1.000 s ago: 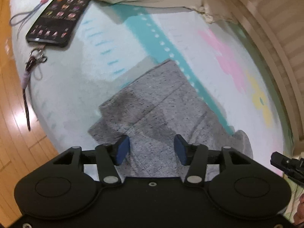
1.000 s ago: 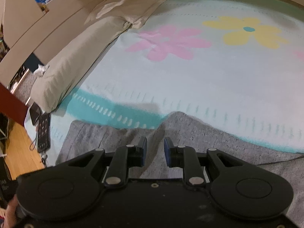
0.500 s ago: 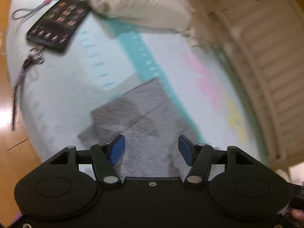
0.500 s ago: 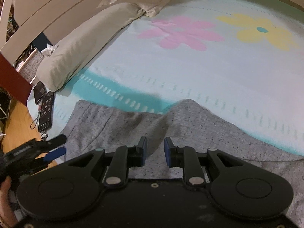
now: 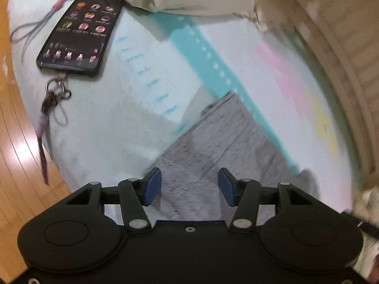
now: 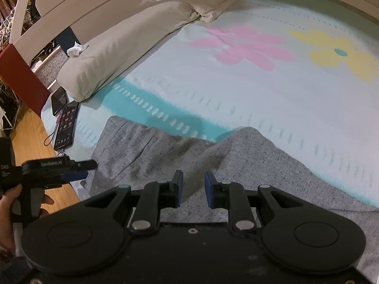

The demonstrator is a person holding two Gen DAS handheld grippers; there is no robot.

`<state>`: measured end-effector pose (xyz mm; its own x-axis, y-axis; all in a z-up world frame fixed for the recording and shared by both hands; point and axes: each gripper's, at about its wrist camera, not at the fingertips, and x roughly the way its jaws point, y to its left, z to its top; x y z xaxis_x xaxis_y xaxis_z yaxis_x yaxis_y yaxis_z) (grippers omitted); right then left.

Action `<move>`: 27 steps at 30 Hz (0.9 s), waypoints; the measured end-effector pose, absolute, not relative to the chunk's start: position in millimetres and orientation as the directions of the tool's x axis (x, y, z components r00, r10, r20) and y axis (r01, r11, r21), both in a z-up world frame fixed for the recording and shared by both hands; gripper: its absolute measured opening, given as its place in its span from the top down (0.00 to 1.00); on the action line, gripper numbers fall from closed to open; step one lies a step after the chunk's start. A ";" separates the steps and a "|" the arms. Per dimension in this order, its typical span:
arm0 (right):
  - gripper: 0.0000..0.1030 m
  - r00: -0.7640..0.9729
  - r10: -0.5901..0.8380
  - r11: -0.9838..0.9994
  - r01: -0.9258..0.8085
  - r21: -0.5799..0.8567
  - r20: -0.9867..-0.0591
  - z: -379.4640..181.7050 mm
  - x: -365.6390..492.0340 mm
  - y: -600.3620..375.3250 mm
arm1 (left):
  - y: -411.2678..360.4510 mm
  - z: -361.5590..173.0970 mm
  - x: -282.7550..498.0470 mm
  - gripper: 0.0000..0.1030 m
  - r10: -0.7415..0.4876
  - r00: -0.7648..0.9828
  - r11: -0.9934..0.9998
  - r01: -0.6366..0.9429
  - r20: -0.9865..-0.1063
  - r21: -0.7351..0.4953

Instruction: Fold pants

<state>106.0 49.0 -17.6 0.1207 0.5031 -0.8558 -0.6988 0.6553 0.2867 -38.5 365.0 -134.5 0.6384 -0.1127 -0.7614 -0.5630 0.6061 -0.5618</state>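
The left gripper (image 5: 189, 184) hovered with jaws wide apart, gripping nothing, above one end of the grey pants (image 6: 165, 149). The right gripper (image 6: 193, 189) hung with a narrow gap, also holding nothing, over the pants' middle. The pants lay flat on the flowered bedsheet (image 6: 260, 90), long axis alongside its teal stripe (image 6: 142, 99), one end near the phone (image 6: 66, 123).

Left tool (image 5: 189, 184) agape, right tool (image 6: 193, 188) narrowly parted, both angled down

Speckled grey pants (image 6: 248, 156) (slightly rumpled) flat across the flowered bedspread (image 6: 236, 90)
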 end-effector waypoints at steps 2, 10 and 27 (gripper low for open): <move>0.78 0.119 0.506 0.657 -0.695 0.292 -0.854 -17.2 106.5 48.5 | 367.6 -133.9 -41.4 0.43 -0.070 0.598 0.626 -0.597 -0.798 -0.502; 0.78 0.125 0.507 0.645 -0.712 0.279 -0.853 -16.5 104.7 48.5 | 375.8 -148.4 -58.2 0.43 -0.179 0.648 0.437 -0.622 -0.740 -0.650; 0.78 0.118 0.420 0.675 -0.703 0.222 -0.900 -41.9 109.7 20.7 | 345.3 -110.6 -59.8 0.73 -0.131 0.823 0.468 -0.440 -0.552 -0.767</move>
<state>109.7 20.7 -41.9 0.1183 0.4199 -0.8998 -0.7034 0.6751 0.2225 -59.8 345.3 -110.6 0.8233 -0.1306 -0.5524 -0.4402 0.4676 -0.7665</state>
